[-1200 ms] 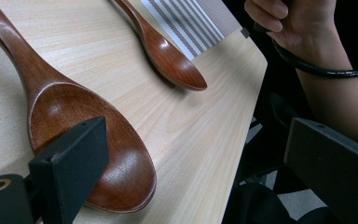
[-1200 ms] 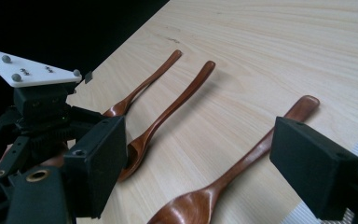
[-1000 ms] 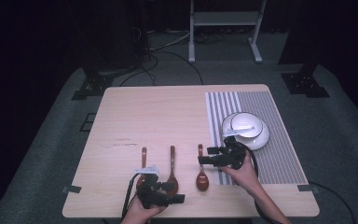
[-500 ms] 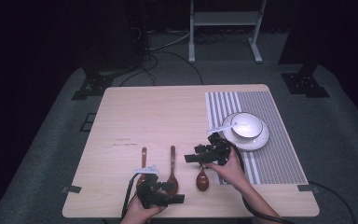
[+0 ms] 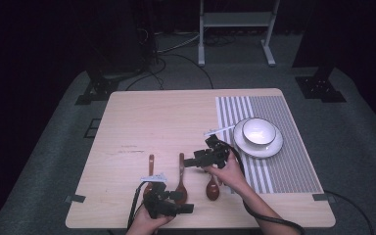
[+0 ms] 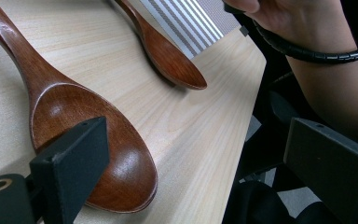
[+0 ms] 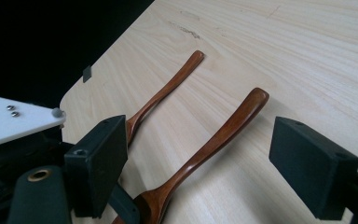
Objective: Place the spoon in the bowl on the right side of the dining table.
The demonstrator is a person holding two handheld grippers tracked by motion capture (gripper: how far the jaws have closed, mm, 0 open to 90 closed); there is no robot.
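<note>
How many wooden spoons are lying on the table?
3. The left spoon lies by the left gripper, the middle spoon lies beside it, and the right spoon lies partly under the right hand, near the striped mat.

Left spoon (image 5: 150, 172) bowl hidden under left gripper (image 5: 169, 208). Middle spoon (image 7: 209, 144) bowl cut off below right gripper (image 7: 205, 163) jaws.

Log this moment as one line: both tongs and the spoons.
left tongs: open, at near edge | right tongs: open, above middle spoon | three wooden spoons on table | bowl on plate
</note>
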